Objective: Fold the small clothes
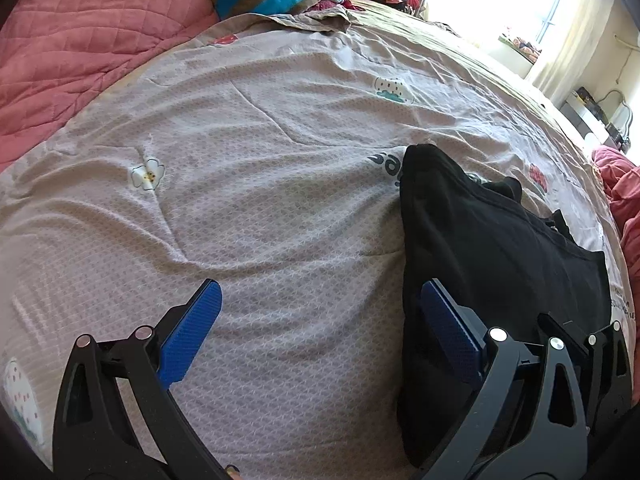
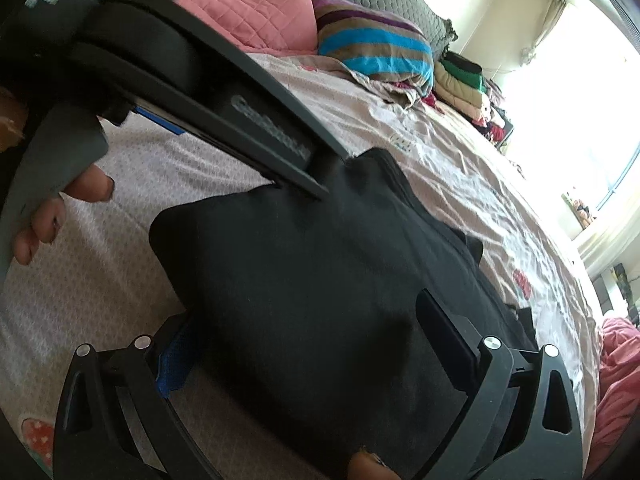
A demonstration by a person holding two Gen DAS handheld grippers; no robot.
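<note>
The right tool (image 2: 304, 336) stood spread wide, gripping nothing, with the black garment (image 2: 320, 272) lying on the bed (image 2: 460, 168) between its fingers. The left tool (image 1: 320, 320) was likewise unclenched, one finger over the garment's edge. The fold seemed part-made; next, each tool would need to pinch an edge.

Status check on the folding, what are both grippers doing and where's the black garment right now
Left gripper open, holding nothing, at garment's edge. Right gripper open, straddling the black garment. Garment folded, flat on the bedsheet. Nothing in the way.
</note>
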